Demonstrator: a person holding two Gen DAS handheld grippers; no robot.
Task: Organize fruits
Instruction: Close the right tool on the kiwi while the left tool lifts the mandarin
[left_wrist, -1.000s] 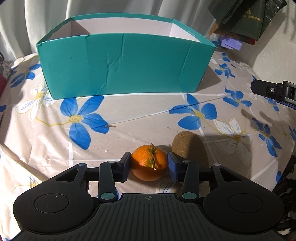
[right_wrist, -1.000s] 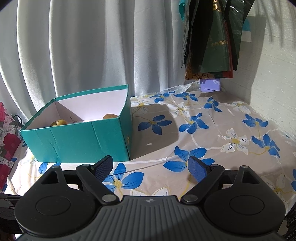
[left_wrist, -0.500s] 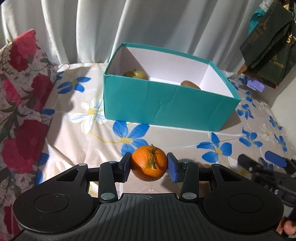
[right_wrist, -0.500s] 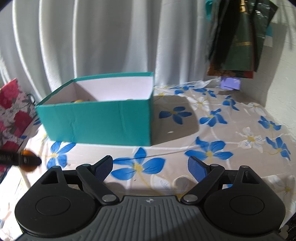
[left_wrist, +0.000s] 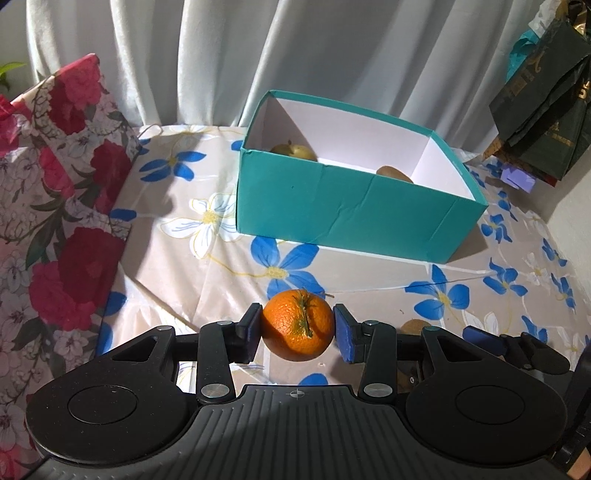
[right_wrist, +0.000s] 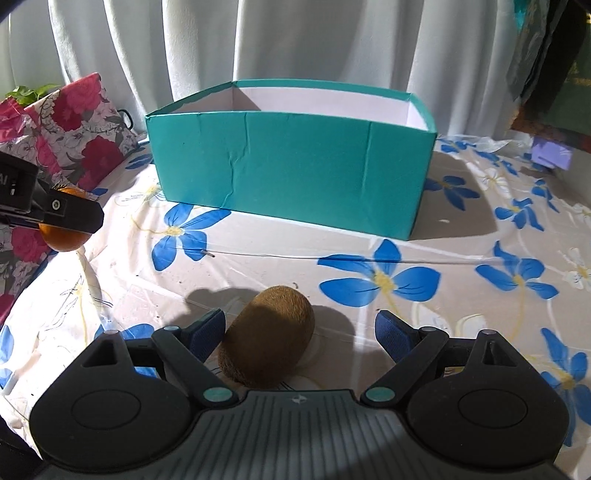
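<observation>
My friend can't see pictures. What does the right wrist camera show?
A brown kiwi lies on a flowery tablecloth between the wide-open jaws of the right gripper. Behind it stands a teal box, and at the far left the other gripper holds an orange.

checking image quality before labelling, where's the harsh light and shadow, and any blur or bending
Left wrist view: hard sunlight on the orange, dark shadow beside the box, curtain bowed by the fisheye lens. Right wrist view: the kiwi is half shaded, the box casts a shadow to its right, the edges bend; both views are sharp.
</observation>
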